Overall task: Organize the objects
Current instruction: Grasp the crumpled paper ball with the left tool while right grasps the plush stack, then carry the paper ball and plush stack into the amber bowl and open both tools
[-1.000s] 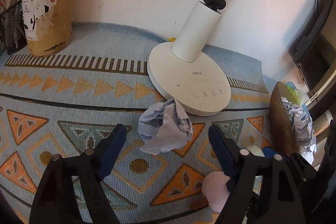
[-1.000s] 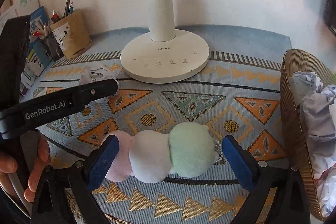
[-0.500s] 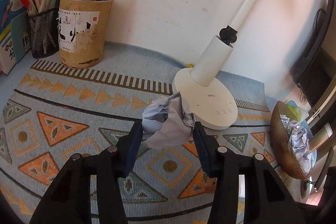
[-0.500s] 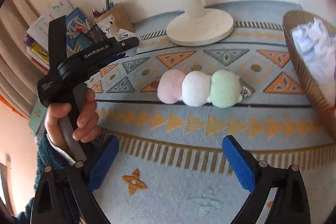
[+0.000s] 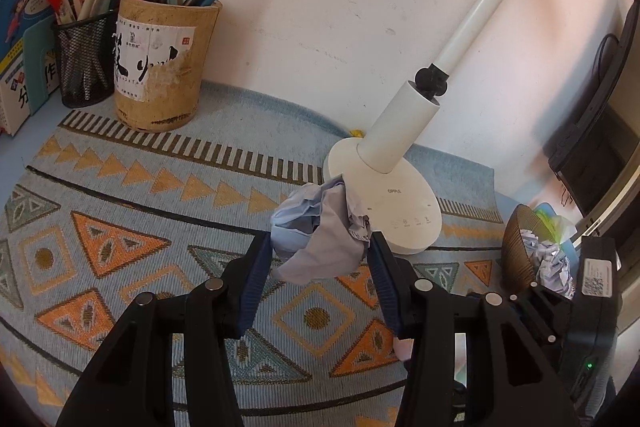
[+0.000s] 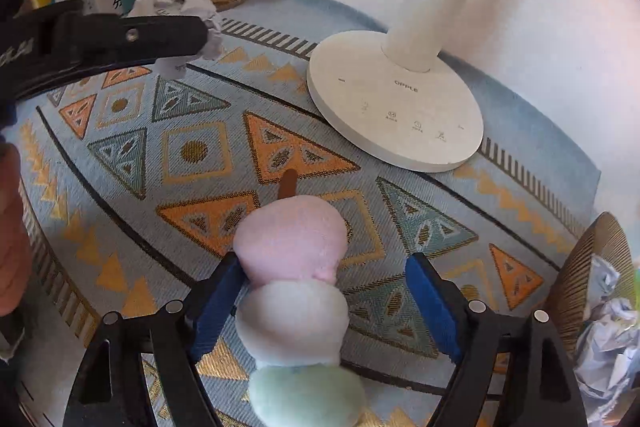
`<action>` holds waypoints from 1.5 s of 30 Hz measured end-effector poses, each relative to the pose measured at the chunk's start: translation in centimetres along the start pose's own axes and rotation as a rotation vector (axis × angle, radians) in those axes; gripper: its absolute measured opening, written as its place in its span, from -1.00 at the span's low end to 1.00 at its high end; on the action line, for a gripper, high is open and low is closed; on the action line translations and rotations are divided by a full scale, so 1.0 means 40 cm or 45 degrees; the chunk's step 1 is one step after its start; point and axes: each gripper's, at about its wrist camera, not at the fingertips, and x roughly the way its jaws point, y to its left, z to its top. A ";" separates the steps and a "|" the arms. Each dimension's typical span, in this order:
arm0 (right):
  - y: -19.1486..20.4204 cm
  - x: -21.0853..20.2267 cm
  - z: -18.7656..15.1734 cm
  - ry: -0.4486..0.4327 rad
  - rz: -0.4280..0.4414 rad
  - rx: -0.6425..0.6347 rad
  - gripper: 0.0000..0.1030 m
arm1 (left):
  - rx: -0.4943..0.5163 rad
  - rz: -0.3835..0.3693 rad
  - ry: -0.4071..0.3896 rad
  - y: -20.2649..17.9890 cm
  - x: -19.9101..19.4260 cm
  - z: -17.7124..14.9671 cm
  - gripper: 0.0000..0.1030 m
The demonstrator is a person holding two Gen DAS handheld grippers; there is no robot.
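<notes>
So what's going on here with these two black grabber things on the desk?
A person is tidying a desk with a handheld gripper in each hand. The left gripper is clamped on a crumpled paper ball, lifted near the lamp. The right gripper is closing around a plush toy lying on the mat. A basket already holds paper.

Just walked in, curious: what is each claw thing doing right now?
Left gripper: shut on the crumpled paper.
Right gripper: jaws closing around the plush toy, not yet pressing it.
</notes>
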 end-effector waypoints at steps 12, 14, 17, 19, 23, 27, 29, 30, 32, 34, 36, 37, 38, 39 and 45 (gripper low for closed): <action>-0.023 -0.033 -0.112 -0.036 0.062 0.259 0.55 | 0.099 0.018 -0.015 -0.041 -0.003 -0.018 -0.10; 0.002 -0.049 -0.125 -0.107 0.032 0.232 0.13 | 0.127 0.048 -0.026 -0.047 0.001 -0.023 -0.10; 0.037 -0.090 -0.163 -0.169 0.020 0.215 -0.12 | 0.169 0.099 -0.055 -0.051 -0.003 -0.035 -0.10; 0.076 -0.125 -0.220 -0.191 0.066 0.197 -0.12 | 0.208 0.123 -0.070 -0.065 -0.003 -0.045 -0.10; 0.078 -0.208 -0.350 -0.207 0.185 0.223 -0.12 | 0.287 0.135 -0.066 -0.124 -0.006 -0.090 -0.10; -0.034 -0.336 -0.452 -0.283 0.095 0.341 -0.12 | 0.322 -0.015 -0.049 -0.227 -0.048 -0.152 -0.10; -0.122 -0.428 -0.466 -0.390 0.020 0.429 -0.12 | 0.320 -0.110 -0.063 -0.289 -0.079 -0.164 -0.10; -0.164 -0.473 -0.469 -0.449 -0.043 0.466 -0.12 | 0.324 -0.155 -0.076 -0.326 -0.094 -0.165 -0.10; -0.247 -0.544 -0.469 -0.553 -0.191 0.547 -0.12 | 0.362 -0.229 -0.113 -0.414 -0.120 -0.159 -0.10; -0.333 -0.590 -0.473 -0.627 -0.272 0.671 -0.11 | 0.431 -0.280 -0.160 -0.508 -0.147 -0.147 -0.10; -0.404 -0.609 -0.479 -0.674 -0.323 0.791 -0.11 | 0.502 -0.307 -0.195 -0.599 -0.158 -0.137 -0.10; -0.432 -0.610 -0.480 -0.688 -0.344 0.836 -0.11 | 0.529 -0.319 -0.202 -0.638 -0.155 -0.134 -0.10; -0.450 -0.618 -0.482 -0.702 -0.359 0.864 -0.11 | 0.549 -0.331 -0.202 -0.672 -0.148 -0.131 -0.10; -0.471 -0.611 -0.477 -0.706 -0.371 0.885 -0.11 | 0.560 -0.339 -0.199 -0.699 -0.135 -0.128 -0.10; -0.559 -0.527 -0.446 -0.653 -0.298 0.980 0.60 | 0.592 -0.336 -0.142 -0.767 -0.022 -0.138 0.09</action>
